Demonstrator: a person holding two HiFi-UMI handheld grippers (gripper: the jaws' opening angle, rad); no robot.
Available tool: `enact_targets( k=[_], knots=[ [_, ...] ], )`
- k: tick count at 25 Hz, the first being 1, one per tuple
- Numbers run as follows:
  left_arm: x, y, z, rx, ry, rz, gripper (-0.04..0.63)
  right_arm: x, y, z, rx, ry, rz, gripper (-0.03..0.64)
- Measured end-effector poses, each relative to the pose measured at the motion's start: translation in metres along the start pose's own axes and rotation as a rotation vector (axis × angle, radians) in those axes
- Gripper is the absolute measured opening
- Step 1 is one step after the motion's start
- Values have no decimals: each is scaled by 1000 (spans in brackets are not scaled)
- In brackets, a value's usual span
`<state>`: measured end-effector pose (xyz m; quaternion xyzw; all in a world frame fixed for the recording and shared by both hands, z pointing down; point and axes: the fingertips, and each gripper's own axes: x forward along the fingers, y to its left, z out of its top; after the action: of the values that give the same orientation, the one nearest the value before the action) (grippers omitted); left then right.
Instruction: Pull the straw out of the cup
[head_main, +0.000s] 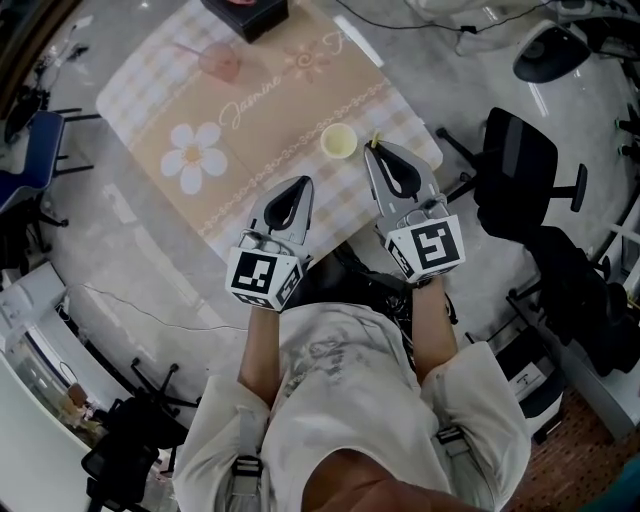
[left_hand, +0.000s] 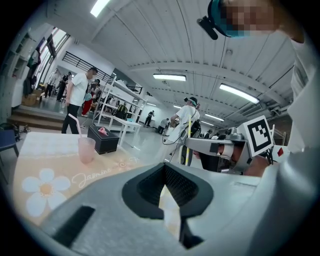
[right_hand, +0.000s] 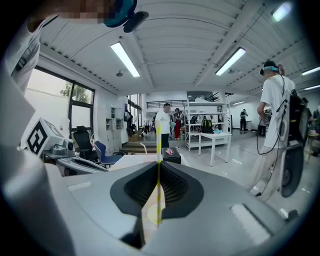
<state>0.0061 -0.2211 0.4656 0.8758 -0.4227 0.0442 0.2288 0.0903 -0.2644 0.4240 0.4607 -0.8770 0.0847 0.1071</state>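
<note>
A pale yellow cup (head_main: 338, 141) stands on the flowered placemat (head_main: 250, 110) near its right edge. My right gripper (head_main: 372, 148) is just right of the cup, shut on a thin yellow-and-white striped straw (right_hand: 158, 150) that stands upright between its pads. In the right gripper view the straw's lower end hangs in front of the cup (right_hand: 149, 212); whether it is still inside I cannot tell. My left gripper (head_main: 303, 180) sits below and left of the cup, shut with nothing in it. The left gripper view shows the right gripper (left_hand: 200, 145) and the straw (left_hand: 189, 150).
A pink cup (head_main: 220, 62) with its own straw and a black box (head_main: 245, 12) sit at the placemat's far end. An office chair (head_main: 520, 160) stands right of the table. People, tables and shelves fill the room beyond.
</note>
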Motion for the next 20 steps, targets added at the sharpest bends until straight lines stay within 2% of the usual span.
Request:
enact_targets(
  k=[12,20],
  knots=[
    [-9,-23,-1,26,3,-56,5,-50,10,-30,39,38,-65,23],
    [-11,-35,-4,40,12,-78,5,-63,18,-44,61,58,-66,21]
  ],
)
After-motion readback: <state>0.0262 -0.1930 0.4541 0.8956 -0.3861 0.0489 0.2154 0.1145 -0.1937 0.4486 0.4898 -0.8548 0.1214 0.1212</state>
